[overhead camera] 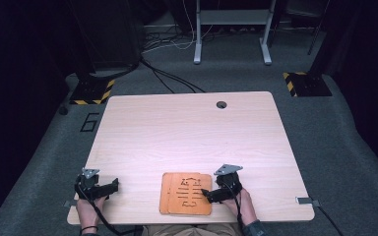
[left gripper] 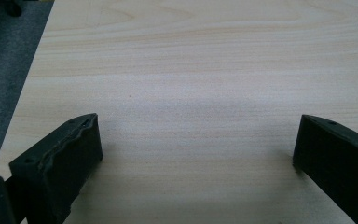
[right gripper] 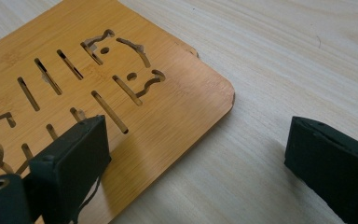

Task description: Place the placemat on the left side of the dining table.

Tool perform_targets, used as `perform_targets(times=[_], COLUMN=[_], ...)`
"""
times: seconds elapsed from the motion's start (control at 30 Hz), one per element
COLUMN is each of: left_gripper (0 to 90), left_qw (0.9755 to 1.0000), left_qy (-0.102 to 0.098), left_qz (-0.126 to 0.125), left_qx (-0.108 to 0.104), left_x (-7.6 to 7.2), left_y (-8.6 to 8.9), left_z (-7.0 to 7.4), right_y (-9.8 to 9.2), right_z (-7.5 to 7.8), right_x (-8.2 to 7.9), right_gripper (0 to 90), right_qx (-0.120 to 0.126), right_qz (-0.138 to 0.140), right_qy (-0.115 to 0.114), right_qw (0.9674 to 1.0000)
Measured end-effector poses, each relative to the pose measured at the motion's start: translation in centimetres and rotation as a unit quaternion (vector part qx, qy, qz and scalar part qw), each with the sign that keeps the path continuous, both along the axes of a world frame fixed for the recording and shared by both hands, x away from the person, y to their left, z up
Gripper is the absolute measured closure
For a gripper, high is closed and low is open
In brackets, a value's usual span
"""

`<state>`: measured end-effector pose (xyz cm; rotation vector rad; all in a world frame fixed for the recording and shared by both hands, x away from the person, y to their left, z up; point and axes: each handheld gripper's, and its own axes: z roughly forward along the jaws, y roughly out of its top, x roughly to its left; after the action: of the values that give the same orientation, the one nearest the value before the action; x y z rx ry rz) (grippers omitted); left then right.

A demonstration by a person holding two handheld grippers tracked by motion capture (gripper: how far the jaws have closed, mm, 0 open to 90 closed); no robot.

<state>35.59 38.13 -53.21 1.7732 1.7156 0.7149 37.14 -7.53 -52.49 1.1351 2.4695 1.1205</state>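
High view: the wooden boards (overhead camera: pixel 187 193) are lying stacked at the desk's (overhead camera: pixel 187 132) near edge, the right tool (overhead camera: pixel 207 193) sitting at their right side and the left tool (overhead camera: pixel 112 186) resting near the near left corner.

Left gripper view: the left tool (left gripper: pixel 196 140) is standing wide over bare desk.

Right gripper view: the right tool (right gripper: pixel 196 144) is standing wide, straddling the top board's corner (right gripper: pixel 214 88). Judged step: approaching to grasp; the next move calls for closing on that edge.

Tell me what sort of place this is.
Likely a lab or recording room, not a home: a bare wooden table on grey carpet, hazard-striped stand bases, loose cables on the floor, and dark curtains around it. Cut-out wooden boards lie by the right claw.
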Motion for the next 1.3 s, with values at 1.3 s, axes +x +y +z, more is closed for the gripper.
perform_targets(times=[1.3], left_gripper=[0.1], left_qw=[0.9879], left_qy=[-0.01], left_qz=[-0.139], left_qx=[-0.069], left_x=[-1.8], left_y=[-7.4], left_z=[3.2], right_y=[-0.4], right_z=[-0.1], right_x=[-0.2], right_gripper=[5.3], right_qx=[-0.014], right_qz=[-0.007], right_qy=[-0.014], right_qw=[0.9998])
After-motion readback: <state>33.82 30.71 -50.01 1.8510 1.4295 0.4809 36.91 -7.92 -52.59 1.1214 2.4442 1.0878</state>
